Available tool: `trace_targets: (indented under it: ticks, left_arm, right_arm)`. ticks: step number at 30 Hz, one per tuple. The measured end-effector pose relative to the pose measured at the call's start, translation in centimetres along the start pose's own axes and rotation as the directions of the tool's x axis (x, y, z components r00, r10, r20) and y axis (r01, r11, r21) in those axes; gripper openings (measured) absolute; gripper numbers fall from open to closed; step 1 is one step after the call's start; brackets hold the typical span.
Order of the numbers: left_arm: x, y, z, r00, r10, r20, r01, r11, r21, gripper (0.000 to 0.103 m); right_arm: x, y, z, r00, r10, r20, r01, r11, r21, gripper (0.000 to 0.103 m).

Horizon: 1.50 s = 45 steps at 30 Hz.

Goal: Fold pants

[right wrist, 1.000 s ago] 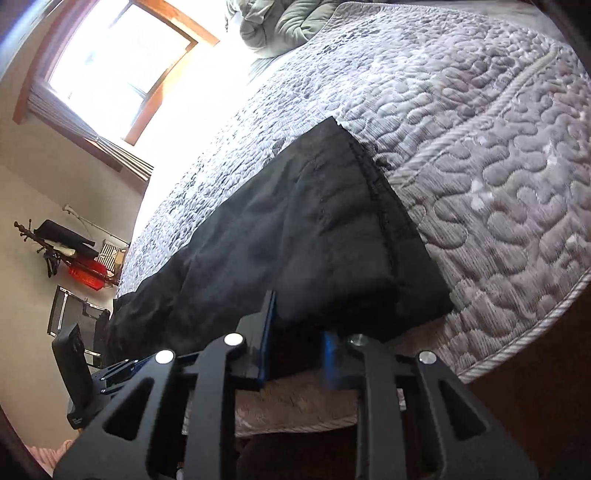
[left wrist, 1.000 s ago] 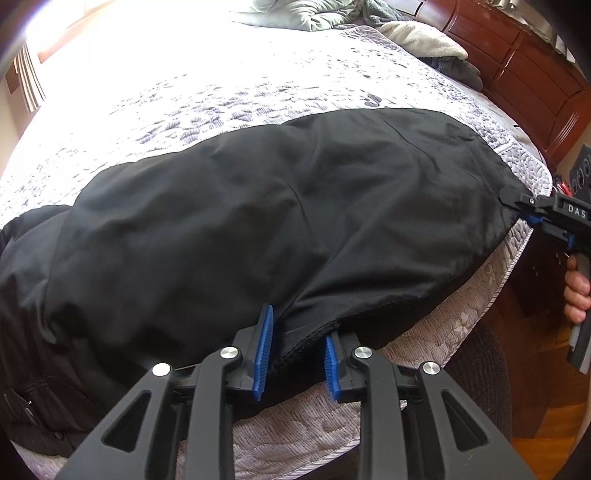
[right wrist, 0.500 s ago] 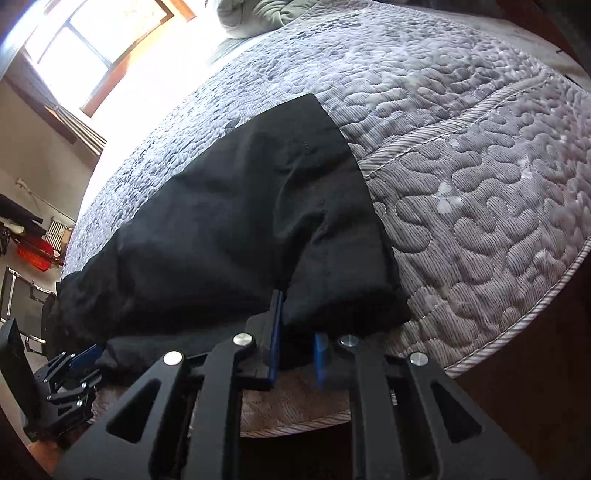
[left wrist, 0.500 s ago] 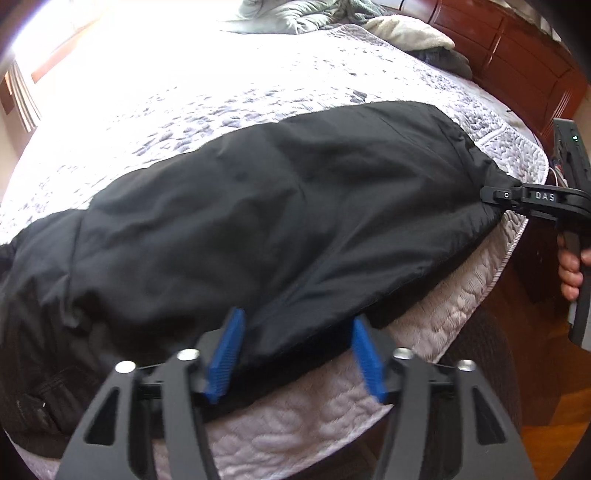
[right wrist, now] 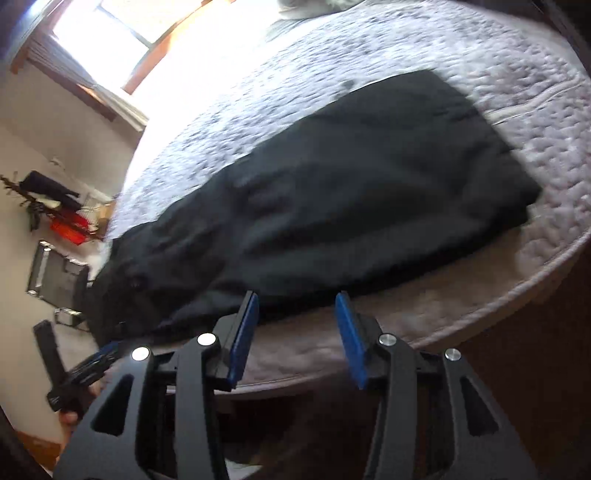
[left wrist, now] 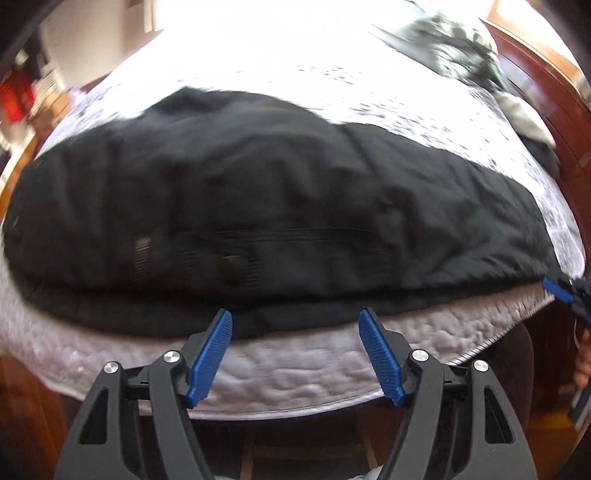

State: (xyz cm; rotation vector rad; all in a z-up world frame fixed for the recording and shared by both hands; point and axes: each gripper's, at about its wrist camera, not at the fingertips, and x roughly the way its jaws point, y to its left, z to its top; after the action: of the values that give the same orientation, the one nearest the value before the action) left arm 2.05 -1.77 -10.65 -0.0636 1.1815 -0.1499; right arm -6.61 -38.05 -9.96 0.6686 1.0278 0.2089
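My left gripper (left wrist: 295,350) is spread wide, blue pads (left wrist: 208,356) apart with nothing between them, hovering just off the near edge of the bed over the quilt (left wrist: 303,373). The black pants (left wrist: 266,206) lie flat along the bed's near edge, running left to right, with the waist end and a zipper line on the left side of the left view and the leg tapering off to the right. In the right view the pants (right wrist: 332,199) stretch from the lower left up to a squared hem at the upper right, resting on the grey quilted cover (right wrist: 480,302). My right gripper (right wrist: 297,336) is also wide apart, pads (right wrist: 242,339) empty, just short of the pants' near edge and not touching the fabric. Both views are motion-blurred. Window (right wrist: 122,33) glare is at the upper left, and the wooden headboard (left wrist: 546,92) is at the far right.
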Motion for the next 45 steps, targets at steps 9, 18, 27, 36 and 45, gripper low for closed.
trace_targets:
  ticks: [9, 18, 27, 36, 45]
  left_arm:
    - [0.0, 7.1, -0.5, 0.984, -0.172, -0.038, 0.156, 0.952, -0.262, 0.071]
    - [2.2, 9.4, 0.9, 0.97, -0.226, -0.086, 0.183, 0.919, -0.35, 0.07]
    - [2.2, 10.1, 2.0, 0.96, -0.269, -0.08, 0.22, 0.898, -0.38, 0.064]
    - [2.7, 11.2, 1.0, 0.948, -0.298, -0.113, 0.221, 0.87, -0.441, 0.063]
    - [3.8, 12.3, 1.4, 0.927, -0.365, -0.088, 0.257, 0.787, -0.561, 0.065]
  right_arm:
    - [11.8, 10.3, -1.6, 0.947, 0.219, -0.235, -0.222, 0.975, 0.011, 0.041]
    - [13.9, 9.5, -2.8, 0.956, 0.168, -0.242, -0.142, 0.982, 0.122, 0.036]
    - [14.6, 10.1, -1.9, 0.969, 0.143, -0.2, -0.119, 0.985, 0.129, 0.028]
    - [13.3, 10.7, -2.2, 0.971, 0.177, -0.158, -0.172, 0.984, 0.048, 0.0]
    - [14.8, 9.7, -1.9, 0.955, 0.217, -0.202, -0.189, 0.971, 0.149, 0.004]
